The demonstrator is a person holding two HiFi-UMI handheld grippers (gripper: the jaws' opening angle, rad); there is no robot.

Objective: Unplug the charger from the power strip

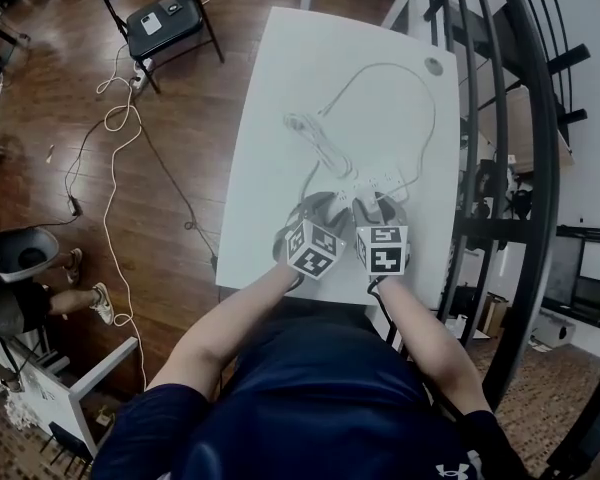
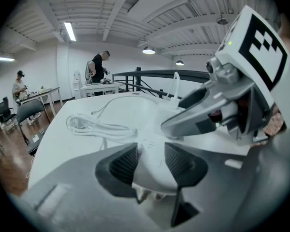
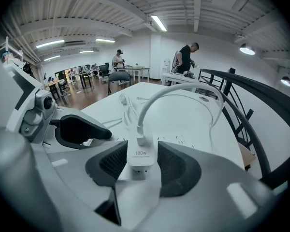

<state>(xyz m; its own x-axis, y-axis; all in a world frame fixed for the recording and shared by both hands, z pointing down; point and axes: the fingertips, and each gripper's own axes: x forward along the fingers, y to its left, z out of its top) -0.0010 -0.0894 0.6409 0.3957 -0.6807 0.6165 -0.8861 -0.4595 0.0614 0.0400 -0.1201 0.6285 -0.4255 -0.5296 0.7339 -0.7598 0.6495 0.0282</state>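
A white power strip lies across the white table. In the left gripper view my left gripper has its pads against both sides of the strip's near end. A white charger marked 100w stands plugged into the strip. It sits between the pads of my right gripper; the left pad is at its side and a thin gap shows at the right pad. The charger's white cable arches up and away over the table. Both grippers are side by side at the near edge.
A coiled white cable lies beyond the strip. A black stair railing runs close along the table's right side. A folding chair and loose cords are on the wood floor at left. People stand at tables far behind.
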